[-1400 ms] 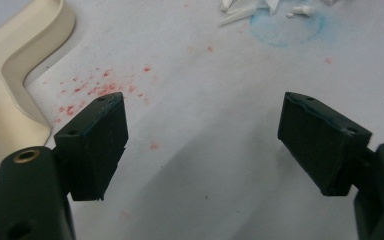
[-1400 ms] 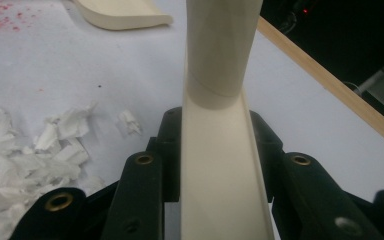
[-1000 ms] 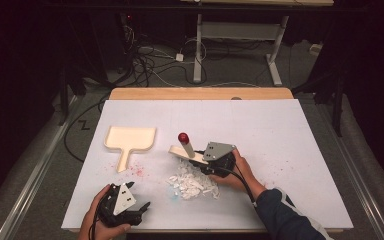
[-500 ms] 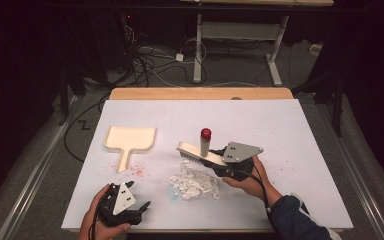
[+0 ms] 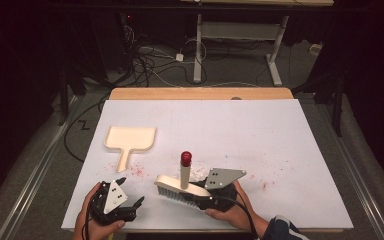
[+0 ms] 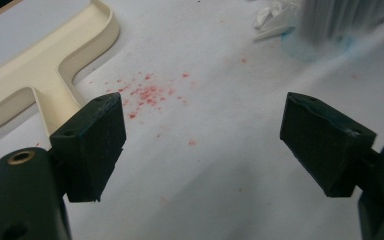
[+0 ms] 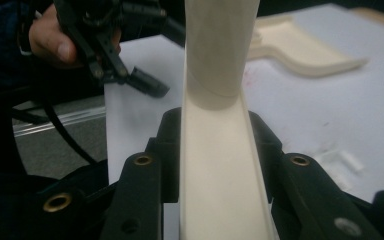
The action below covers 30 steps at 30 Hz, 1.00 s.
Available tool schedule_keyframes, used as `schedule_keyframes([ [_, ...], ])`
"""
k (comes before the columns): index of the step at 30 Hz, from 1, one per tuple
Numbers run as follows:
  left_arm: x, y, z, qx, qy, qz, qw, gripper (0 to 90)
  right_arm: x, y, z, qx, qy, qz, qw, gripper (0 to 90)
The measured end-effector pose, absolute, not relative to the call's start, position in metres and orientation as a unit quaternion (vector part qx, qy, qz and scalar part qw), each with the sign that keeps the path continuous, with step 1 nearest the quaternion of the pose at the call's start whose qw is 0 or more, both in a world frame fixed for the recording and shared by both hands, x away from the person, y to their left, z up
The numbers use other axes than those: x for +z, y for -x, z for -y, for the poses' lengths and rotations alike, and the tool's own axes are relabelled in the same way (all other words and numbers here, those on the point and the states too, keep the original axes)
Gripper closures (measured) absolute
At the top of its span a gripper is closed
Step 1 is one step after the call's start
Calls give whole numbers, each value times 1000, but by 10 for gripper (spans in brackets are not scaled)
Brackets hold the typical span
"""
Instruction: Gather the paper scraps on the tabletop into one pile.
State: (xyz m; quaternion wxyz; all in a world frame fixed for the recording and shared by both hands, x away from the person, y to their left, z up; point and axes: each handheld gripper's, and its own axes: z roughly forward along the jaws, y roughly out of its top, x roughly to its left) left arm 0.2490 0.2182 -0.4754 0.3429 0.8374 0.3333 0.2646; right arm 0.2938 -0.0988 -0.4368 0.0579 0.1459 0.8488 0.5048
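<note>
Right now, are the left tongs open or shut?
Open. In the left gripper view the left tongs stand wide apart with nothing between them, only bare table with red crumbs, beside the dustpan.

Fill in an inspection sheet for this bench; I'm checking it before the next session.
Surface: white table top, red specks by the dustpan handle.
Job's things: cream dustpan lying flat; brush with red-tipped handle.
Clutter: white paper scraps behind the brush.
Grippers: left gripper open, holding nothing; right gripper shut on the brush.
Cables: tangle on the floor beyond the table.
Surroundings: dark room, white desk frame.
</note>
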Motion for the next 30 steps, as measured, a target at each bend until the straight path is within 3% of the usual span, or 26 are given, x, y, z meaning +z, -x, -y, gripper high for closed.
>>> schedule_keyframes([
  [5,-477,-251,-220,257,-832,-346,348,176,-450,-297,94,492,-159,-854,57,679],
  [18,-481,-252,-207,247,-851,-316,339,177,-443,-321,113,474,-205,-847,126,679],
  [30,-482,-251,-208,245,-854,-315,333,177,-405,-305,142,501,-185,-835,132,678],
])
